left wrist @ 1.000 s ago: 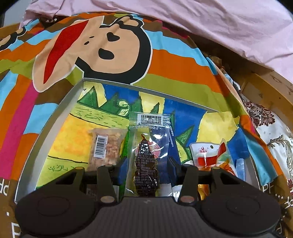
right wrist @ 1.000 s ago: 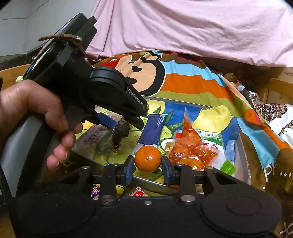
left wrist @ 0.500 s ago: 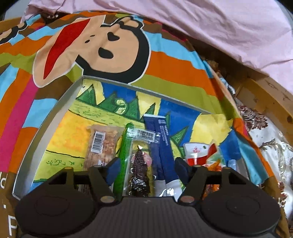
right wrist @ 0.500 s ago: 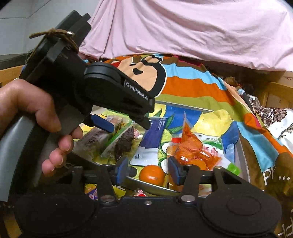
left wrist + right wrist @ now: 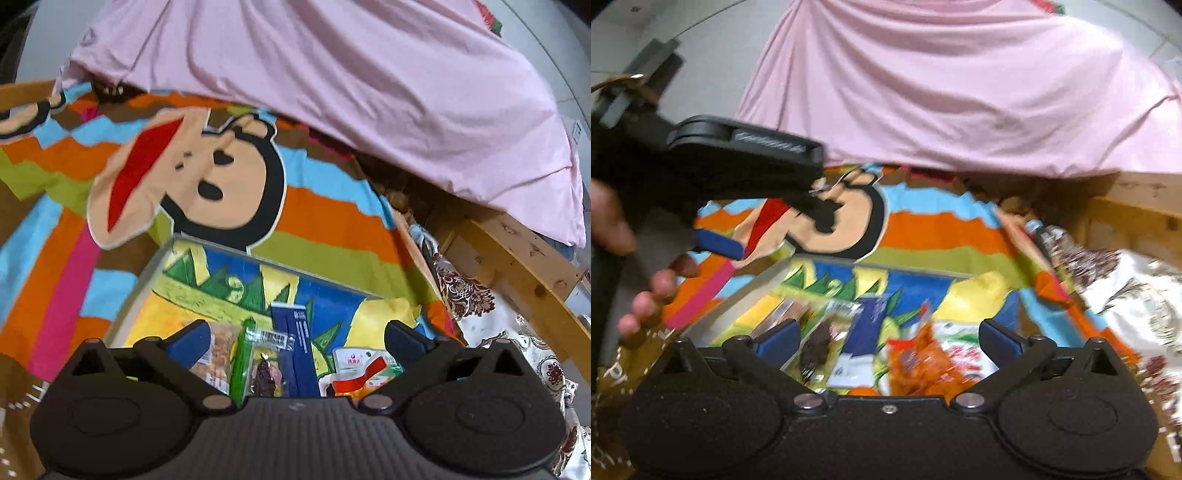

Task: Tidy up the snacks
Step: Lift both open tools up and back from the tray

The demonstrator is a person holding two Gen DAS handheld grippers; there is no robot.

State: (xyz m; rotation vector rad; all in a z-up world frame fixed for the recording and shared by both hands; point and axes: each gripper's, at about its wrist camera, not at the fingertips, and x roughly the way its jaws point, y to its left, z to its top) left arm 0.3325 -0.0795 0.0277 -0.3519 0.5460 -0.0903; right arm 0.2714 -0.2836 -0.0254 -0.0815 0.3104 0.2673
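The snacks lie side by side in a shallow tray (image 5: 155,266) whose floor bears a bright cartoon landscape; the tray rests on a striped monkey-print cloth (image 5: 332,218).

From the left wrist view the row reads, left to right: a clear pack of pale orange bits (image 5: 221,350), half hidden by the gripper finger; a green stick (image 5: 242,354); a clear pouch with a dark brown piece (image 5: 264,373) and a barcode at its top; a blue sachet (image 5: 297,339); and a white-and-red pouch (image 5: 364,369) with orange contents. The packs touch or overlap at their edges. The far half of the tray floor is bare.

From the right wrist view, which is blurred, the same row shows, and an orange (image 5: 862,390) peeks just above the gripper body, near the tray's near edge.

The left gripper (image 5: 297,338) has just been opening and stands spread wide above the tray, nothing between its pads. The right gripper (image 5: 888,336) has likewise just been opening and is spread wide, holding nothing. A hand (image 5: 646,291) grips the left gripper's handle at the left of the right wrist view.

Behind the cloth lies a pink sheet (image 5: 332,74); a wooden frame (image 5: 517,258) runs along the right.
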